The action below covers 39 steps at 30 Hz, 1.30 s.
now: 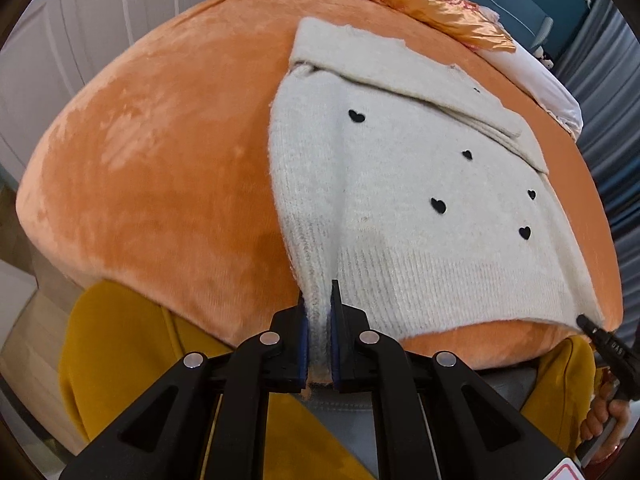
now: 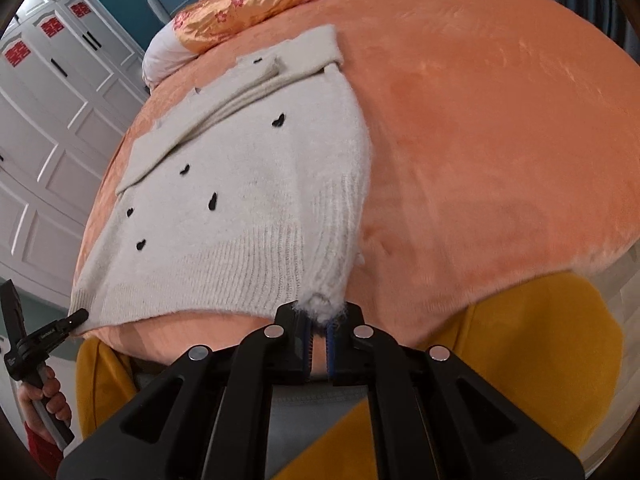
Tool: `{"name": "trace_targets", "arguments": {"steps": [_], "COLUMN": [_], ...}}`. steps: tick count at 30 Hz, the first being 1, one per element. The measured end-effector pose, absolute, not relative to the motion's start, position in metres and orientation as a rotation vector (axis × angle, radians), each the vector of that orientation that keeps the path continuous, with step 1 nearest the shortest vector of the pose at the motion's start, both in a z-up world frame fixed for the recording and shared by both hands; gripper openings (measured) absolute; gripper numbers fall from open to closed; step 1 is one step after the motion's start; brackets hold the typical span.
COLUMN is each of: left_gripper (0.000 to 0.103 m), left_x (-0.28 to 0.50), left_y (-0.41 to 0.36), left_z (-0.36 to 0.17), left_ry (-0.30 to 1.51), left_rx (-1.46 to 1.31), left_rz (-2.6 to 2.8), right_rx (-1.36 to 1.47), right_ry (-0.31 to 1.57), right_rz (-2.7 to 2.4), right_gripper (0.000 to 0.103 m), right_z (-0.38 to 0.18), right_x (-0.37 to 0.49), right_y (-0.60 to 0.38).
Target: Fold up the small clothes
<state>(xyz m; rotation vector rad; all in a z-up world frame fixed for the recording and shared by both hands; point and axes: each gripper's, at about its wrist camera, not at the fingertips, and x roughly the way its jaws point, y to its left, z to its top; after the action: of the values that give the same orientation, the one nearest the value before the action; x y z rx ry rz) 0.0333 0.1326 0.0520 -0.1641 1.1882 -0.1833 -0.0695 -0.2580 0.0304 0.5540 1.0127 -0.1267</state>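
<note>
A cream knitted sweater (image 1: 400, 200) with small black hearts lies flat on the orange plush bed cover (image 1: 160, 160), its sleeves folded across the upper part. My left gripper (image 1: 318, 300) is shut on the near left corner of the ribbed hem, which is drawn up off the bed. In the right wrist view the same sweater (image 2: 240, 200) shows, and my right gripper (image 2: 320, 314) is shut on the near right hem corner, pulled into a tuft. Each gripper also shows in the other's view, the right gripper (image 1: 586, 323) and the left gripper (image 2: 78, 315), both at the hem's ends.
An orange satin quilt (image 1: 432, 4) and a white pillow (image 1: 548, 84) lie at the bed's far end. White wardrobe doors (image 2: 52, 120) stand beside the bed. The person's yellow top (image 1: 112, 360) and hand (image 2: 48, 396) are at the near edge.
</note>
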Motion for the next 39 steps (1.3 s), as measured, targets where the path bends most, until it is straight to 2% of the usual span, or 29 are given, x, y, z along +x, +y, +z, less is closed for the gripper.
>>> {"name": "trace_targets", "arguments": {"steps": [2,4,5,6,7,8,9,10,12,18,20,22,23,24,25,32,39], "left_gripper": [0.011,0.012,0.019,0.033,0.042,0.056,0.061,0.063,0.068,0.069,0.066,0.044,0.026,0.011,0.007,0.005,0.004], "left_x": [0.036,0.042,0.043,0.046,0.047,0.048,0.049,0.049,0.054,0.071,0.072,0.074,0.074,0.076,0.076,0.065,0.017], "left_y": [0.138,0.144,0.145,0.145,0.146,0.146,0.147,0.146,0.145,0.142,0.138,0.137,0.137,0.139,0.142,0.161,0.179], "left_z": [0.04,0.03,0.028,0.027,0.028,0.029,0.031,0.032,0.031,0.008,0.008,0.011,0.013,0.015,0.017,0.047,0.08], "left_ry": [1.209,1.221,1.22,1.219,1.209,1.198,1.174,1.161,1.154,1.217,1.204,1.202,1.202,1.209,1.211,1.171,1.252], "left_rx": [-0.224,-0.288,-0.304,-0.321,-0.325,-0.324,-0.318,-0.313,-0.307,-0.353,-0.331,-0.314,-0.314,-0.328,-0.339,-0.385,-0.262], "left_rz": [-0.185,-0.153,-0.144,-0.125,-0.111,-0.101,-0.087,-0.086,-0.084,-0.088,-0.099,-0.12,-0.132,-0.151,-0.159,-0.219,-0.306], "right_rx": [0.556,0.592,0.614,0.621,0.628,0.627,0.624,0.623,0.637,0.757,0.771,0.772,0.769,0.762,0.751,0.657,0.407], "right_ry": [1.027,1.042,1.044,1.042,1.03,1.015,0.988,0.976,0.982,1.002,1.002,1.014,1.025,1.032,1.029,0.98,1.13], "right_rz": [-0.108,-0.101,-0.12,-0.134,-0.154,-0.173,-0.197,-0.201,-0.192,-0.16,-0.158,-0.14,-0.132,-0.126,-0.123,-0.084,-0.025], "right_gripper": [0.005,0.011,0.016,0.031,0.051,0.06,0.067,0.067,0.067,0.067,0.063,0.035,0.026,0.01,0.009,0.005,0.004], "right_z": [0.025,0.016,0.012,0.011,0.011,0.012,0.015,0.017,0.014,-0.004,-0.007,-0.01,-0.011,-0.01,-0.008,0.026,0.049], "right_x": [-0.066,-0.06,-0.057,-0.055,-0.054,-0.055,-0.055,-0.055,-0.051,-0.04,-0.038,-0.033,-0.03,-0.029,-0.028,-0.038,-0.089], "right_y": [-0.256,-0.258,-0.261,-0.263,-0.265,-0.266,-0.268,-0.269,-0.273,-0.28,-0.279,-0.276,-0.275,-0.274,-0.274,-0.274,-0.268]}}
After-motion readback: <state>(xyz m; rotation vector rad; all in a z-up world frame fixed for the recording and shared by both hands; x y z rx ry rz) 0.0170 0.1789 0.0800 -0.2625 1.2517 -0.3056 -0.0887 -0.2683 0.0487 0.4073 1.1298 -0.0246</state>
